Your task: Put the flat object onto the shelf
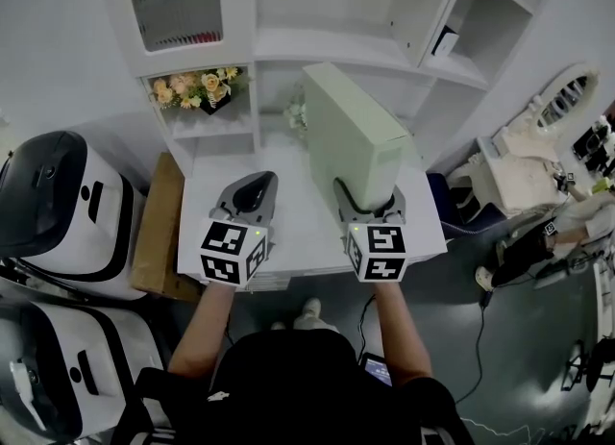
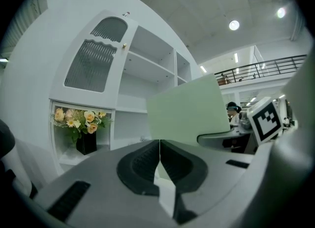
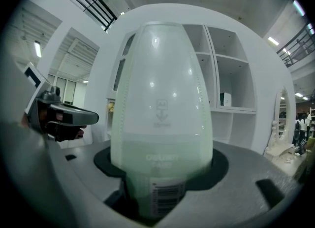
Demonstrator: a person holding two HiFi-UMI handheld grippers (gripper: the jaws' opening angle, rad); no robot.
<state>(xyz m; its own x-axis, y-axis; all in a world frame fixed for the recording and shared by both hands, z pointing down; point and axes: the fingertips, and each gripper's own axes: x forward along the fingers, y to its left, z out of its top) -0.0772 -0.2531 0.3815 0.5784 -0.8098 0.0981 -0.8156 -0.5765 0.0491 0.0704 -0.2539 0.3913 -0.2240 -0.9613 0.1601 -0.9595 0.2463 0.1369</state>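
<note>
My right gripper (image 1: 368, 210) is clamped on the flat object (image 1: 351, 135), a pale green wrapped pack standing on edge. In the right gripper view the pack (image 3: 160, 114) fills the centre. Its barcoded lower end is seated between the dark pads, which press on it from both sides at a middling spread. From the jaws the pack rises toward twelve o'clock in the head view, leaning slightly toward eleven. Its far end is just in front of the white shelf (image 1: 288, 44) and is not resting on any board.

My left gripper (image 1: 252, 188) sits at about nine o'clock from the right one, over the white table (image 1: 288, 232). In the left gripper view its jaws (image 2: 159, 158) are pressed together along a thin seam, with nothing between them. Beyond them, at one o'clock, I see the broad green face of the pack (image 2: 189, 114). The right gripper's marker cube (image 2: 268, 118) is at three o'clock.

A bunch of flowers (image 1: 197, 87) in a dark vase stands in a low niche of the shelf, at eleven o'clock from the left gripper. A small dark-and-white item (image 1: 445, 42) sits in an upper compartment at one o'clock; I cannot tell what it is. A cardboard box (image 1: 159, 222) lies against the table's left edge at nine o'clock. Beyond it stand two white-and-black machines (image 1: 58, 203).
</note>
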